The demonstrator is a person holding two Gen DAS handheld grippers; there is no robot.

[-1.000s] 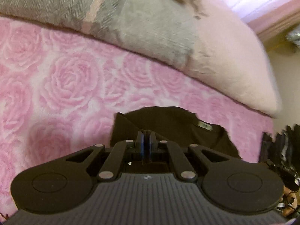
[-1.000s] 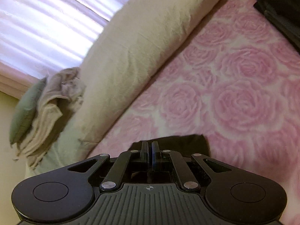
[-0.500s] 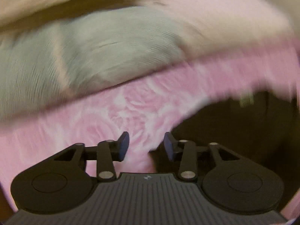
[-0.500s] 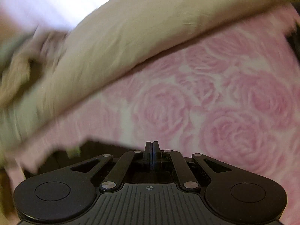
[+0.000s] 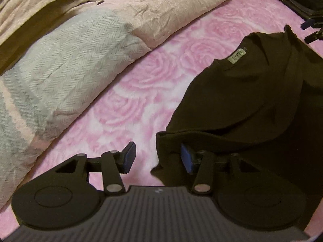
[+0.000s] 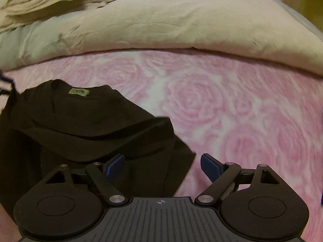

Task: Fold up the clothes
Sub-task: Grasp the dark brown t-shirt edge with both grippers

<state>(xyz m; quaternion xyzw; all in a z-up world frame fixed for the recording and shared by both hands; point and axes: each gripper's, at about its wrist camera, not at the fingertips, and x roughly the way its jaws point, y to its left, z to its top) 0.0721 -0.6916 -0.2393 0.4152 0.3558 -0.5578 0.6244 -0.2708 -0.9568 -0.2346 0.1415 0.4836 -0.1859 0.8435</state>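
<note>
On the pink rose-patterned bed, near the pillows, lies the black shirt, partly folded. Left tongs are closing, shirt edge between the pads, ungripped. Right tongs are opening wide, shirt corner between, released.

**Two wrist views, angled steeply down over the bed**

Left wrist: close above pink rose blanket, facing pillows. Right wrist: equally close, same heading. Shared: black shirt, its neck label, beige pillow.
</note>
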